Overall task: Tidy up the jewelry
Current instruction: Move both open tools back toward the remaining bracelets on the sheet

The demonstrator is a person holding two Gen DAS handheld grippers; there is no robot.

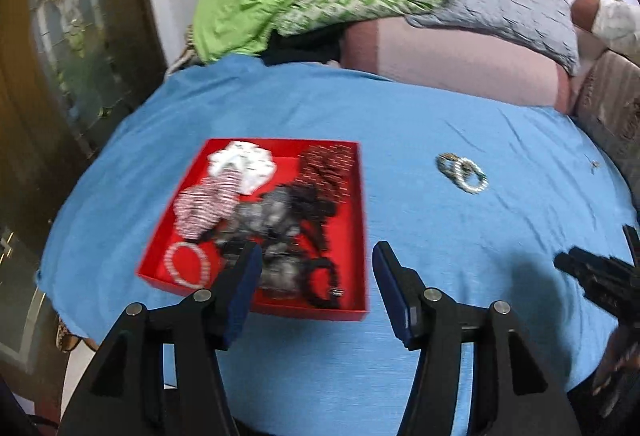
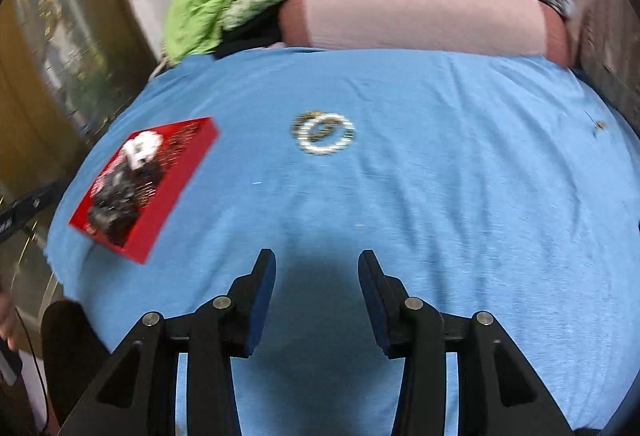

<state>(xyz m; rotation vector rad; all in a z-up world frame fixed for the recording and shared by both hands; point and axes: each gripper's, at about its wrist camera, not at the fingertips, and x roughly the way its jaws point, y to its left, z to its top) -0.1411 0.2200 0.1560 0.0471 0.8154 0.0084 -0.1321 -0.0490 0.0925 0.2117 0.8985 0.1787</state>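
Blue cloth (image 1: pixel 400 123): red tray (image 1: pixel 352 228), bracelets (image 1: pixel 464 171)

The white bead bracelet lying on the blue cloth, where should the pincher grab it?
Probably from above, pinching across one stretch of the ring. The white bead bracelet lies flat on the blue cloth, so there is no edge to slip under. Pick the near arc: darker jewelry overlaps its far side. The right gripper is open and empty, with the bracelet ahead of it.
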